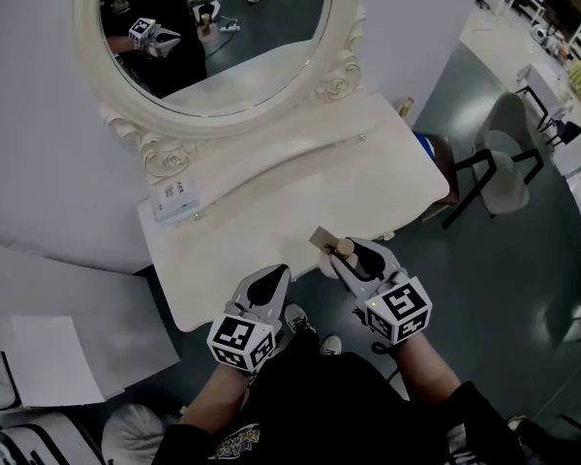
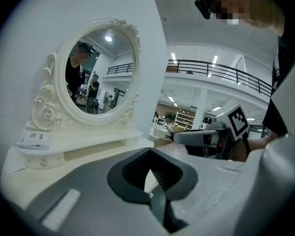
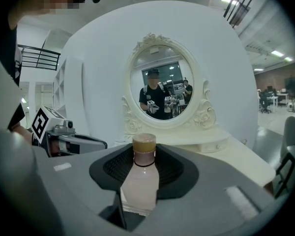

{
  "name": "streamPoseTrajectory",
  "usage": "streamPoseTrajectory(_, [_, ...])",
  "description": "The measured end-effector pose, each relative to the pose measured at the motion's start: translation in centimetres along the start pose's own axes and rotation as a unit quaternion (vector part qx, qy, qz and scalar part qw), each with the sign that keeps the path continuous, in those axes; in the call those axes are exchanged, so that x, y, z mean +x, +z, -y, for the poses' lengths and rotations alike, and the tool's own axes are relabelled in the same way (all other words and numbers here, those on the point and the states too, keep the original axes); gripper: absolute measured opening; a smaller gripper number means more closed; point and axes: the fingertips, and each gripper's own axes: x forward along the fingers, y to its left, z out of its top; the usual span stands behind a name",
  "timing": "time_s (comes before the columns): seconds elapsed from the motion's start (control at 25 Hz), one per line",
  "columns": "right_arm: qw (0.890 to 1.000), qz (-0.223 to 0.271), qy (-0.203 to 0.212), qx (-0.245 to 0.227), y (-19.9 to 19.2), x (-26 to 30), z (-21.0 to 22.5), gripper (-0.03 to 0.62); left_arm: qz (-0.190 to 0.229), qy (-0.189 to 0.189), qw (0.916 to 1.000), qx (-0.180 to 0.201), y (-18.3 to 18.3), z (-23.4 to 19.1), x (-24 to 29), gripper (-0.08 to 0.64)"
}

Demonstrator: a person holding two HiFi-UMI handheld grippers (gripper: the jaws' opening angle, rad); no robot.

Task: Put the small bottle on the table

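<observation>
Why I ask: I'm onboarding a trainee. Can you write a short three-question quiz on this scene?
1. True or false: the left gripper holds the small bottle.
2. The right gripper is: A open and empty; B shut on the small bottle; C shut on nothing.
3. Fill in: the oval thing standing at the back of the white table is a ____.
Key: 1 false; 2 B; 3 mirror.

Two grippers (image 1: 276,275) (image 1: 349,254), one small bottle (image 3: 140,181), one table (image 1: 271,211), one mirror (image 1: 213,56), one chair (image 1: 508,158).
</observation>
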Motion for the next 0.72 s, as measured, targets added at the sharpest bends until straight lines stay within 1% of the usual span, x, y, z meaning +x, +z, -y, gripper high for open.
streamPoseTrajectory(0.32, [1.000, 0.001, 0.010, -0.006, 2.0, 5.9, -0.6, 0.166, 0.010, 0.013, 0.9998, -0.006, 1.5, -5.6, -0.3, 0.000])
streamPoseTrajectory(0.72, [1.000, 0.000, 0.012, -0.021, 4.0, 9.3, -1.7, 0.167, 0.032, 0.021, 0.9992, -0.014, 3.0, -9.1, -1.6, 0.000])
